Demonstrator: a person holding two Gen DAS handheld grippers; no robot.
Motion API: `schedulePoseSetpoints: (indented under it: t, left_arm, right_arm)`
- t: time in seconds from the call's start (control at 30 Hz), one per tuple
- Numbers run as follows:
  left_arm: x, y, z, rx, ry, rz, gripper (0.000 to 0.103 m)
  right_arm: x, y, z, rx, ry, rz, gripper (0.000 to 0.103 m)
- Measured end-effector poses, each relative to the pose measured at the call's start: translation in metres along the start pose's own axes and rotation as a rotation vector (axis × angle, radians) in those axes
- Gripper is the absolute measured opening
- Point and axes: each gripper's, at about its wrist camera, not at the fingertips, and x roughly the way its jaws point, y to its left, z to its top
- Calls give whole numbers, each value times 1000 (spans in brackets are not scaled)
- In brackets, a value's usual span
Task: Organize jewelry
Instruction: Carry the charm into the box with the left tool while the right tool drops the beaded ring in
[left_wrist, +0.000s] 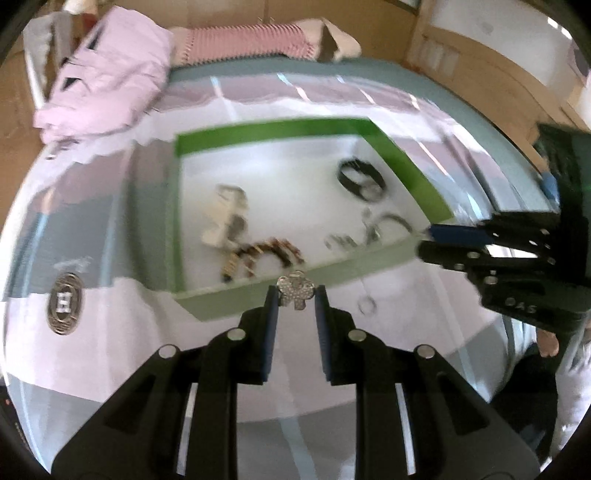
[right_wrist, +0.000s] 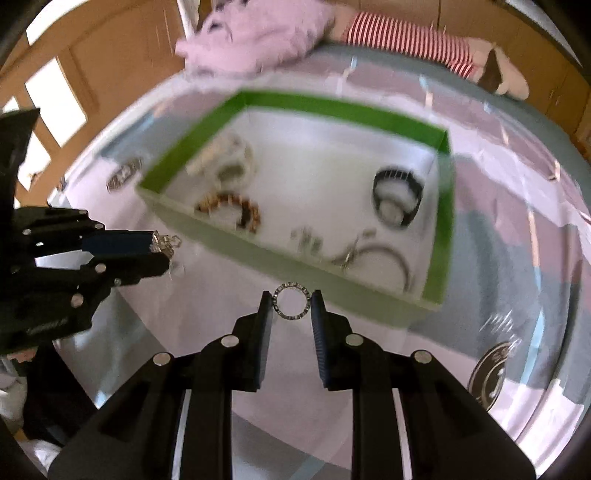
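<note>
My left gripper is shut on a sparkly silver clover-shaped pendant, held above the bedspread just short of the green box. My right gripper is shut on a silver studded ring, also lifted in front of the box's near wall. Each gripper shows in the other's view: the right gripper at the right edge, the left gripper at the left with the pendant. Inside the box lie a brown beaded bracelet, a black band, a pale bracelet and small silver pieces.
The box sits on a pink and grey bedspread with an oval logo patch. A small ring lies on the spread by the box. Pink folded clothing and a red-striped cloth lie at the bed's far end.
</note>
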Motion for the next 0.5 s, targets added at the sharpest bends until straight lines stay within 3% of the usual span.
schedulePoseSetpoints:
  t: [0.1,0.27,0.37,0.5]
  left_arm:
    - [-8,0,8,8,-78,94,20]
    - [-14,0,19,-37,-167,137,20]
    - [-7,5,25,-61,-182,179,20]
    - [5,17,26,-98,-159,203,20]
  right_arm:
    - [-13,-7,5,35,-83,-8,22]
    - [-32,-15,14,110,-264,-30,22]
    - [-28,-19,23,127,-309,-88,22]
    - [-11,-25,34,177,-311,-102,22]
